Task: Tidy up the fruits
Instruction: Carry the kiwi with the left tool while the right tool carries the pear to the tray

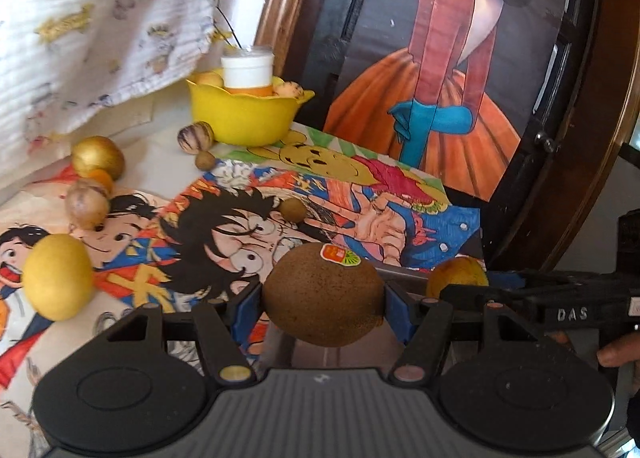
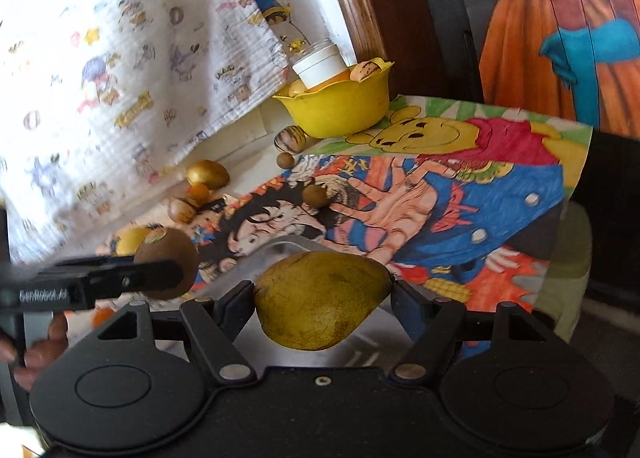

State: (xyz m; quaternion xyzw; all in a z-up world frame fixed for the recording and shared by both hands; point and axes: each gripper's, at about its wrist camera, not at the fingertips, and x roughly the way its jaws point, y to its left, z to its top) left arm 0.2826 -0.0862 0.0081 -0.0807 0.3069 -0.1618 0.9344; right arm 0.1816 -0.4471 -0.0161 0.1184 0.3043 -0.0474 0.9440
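- Above the drawing-covered tabletop point(image 1: 168, 162), the left gripper point(image 1: 323, 294) clamps a stickered kiwi point(image 1: 323, 294).
- Beside it, the right gripper point(image 2: 323, 300) grips a yellow-green fruit point(image 2: 323, 300), probably a mango.
- Both appear mid-carry.
- Next: reach the yellow bowl point(image 1: 244, 114) at the back, already crowded by a white jar point(image 1: 247, 68), and release gently.

Raised letters reading "DAS" stand on the black finger of the right gripper point(image 1: 472, 290), seen from the left wrist. White lettering on the black finger of the left gripper point(image 2: 160, 274) is too blurred to read. The red-and-green sticker point(image 1: 339, 255) on the brown fuzzy kiwi point(image 1: 323, 294) carries no legible text.
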